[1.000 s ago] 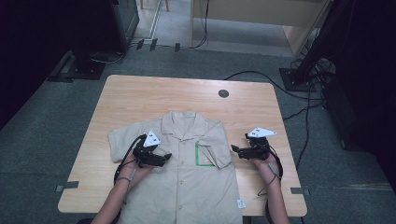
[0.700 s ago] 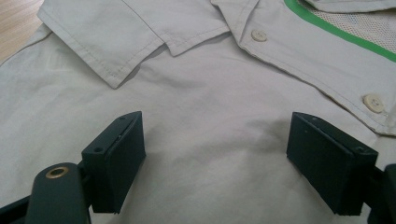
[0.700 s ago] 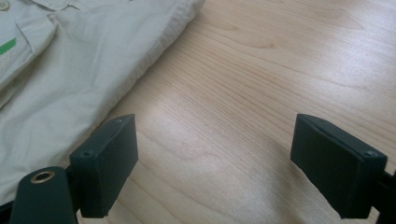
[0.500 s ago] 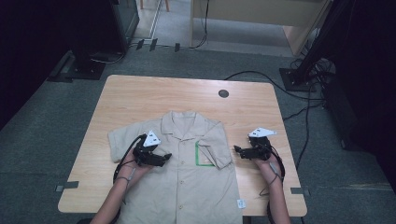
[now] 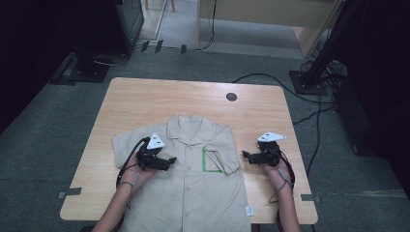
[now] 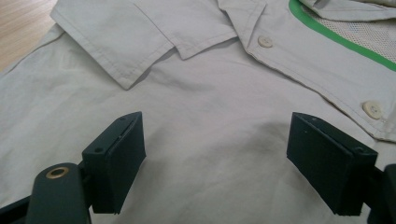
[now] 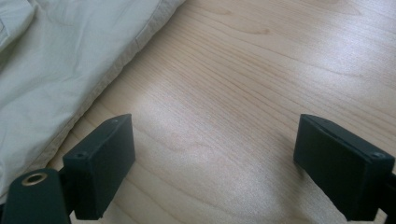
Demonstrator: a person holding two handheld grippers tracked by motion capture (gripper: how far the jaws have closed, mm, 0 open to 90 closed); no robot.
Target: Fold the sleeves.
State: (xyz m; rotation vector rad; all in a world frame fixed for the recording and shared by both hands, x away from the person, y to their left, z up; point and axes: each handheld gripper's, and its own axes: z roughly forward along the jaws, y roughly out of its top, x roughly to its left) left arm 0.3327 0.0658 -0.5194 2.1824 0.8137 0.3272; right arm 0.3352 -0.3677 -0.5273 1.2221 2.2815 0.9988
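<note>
A beige short-sleeved shirt [image 5: 193,183] lies face up on the wooden table [image 5: 159,99], collar toward the far side, with a green-edged chest pocket [image 5: 211,159]. My left gripper [image 5: 169,160] hovers open over the shirt's left chest, jaws wide apart above plain cloth [image 6: 210,154]; the collar flap [image 6: 140,37] and two buttons [image 6: 265,41] lie beyond them. My right gripper [image 5: 245,155] stands open over bare wood [image 7: 243,93], just right of the shirt's sleeve hem [image 7: 93,102]. Its jaws hold nothing.
A round black grommet [image 5: 231,96] sits in the tabletop near the far edge. Cables [image 5: 270,79] run over the grey floor behind and right of the table. A dark cabinet [image 5: 96,29] stands at the back left.
The right gripper has shifted slightly down and toward the near edge. The left gripper and the shirt look unchanged.
</note>
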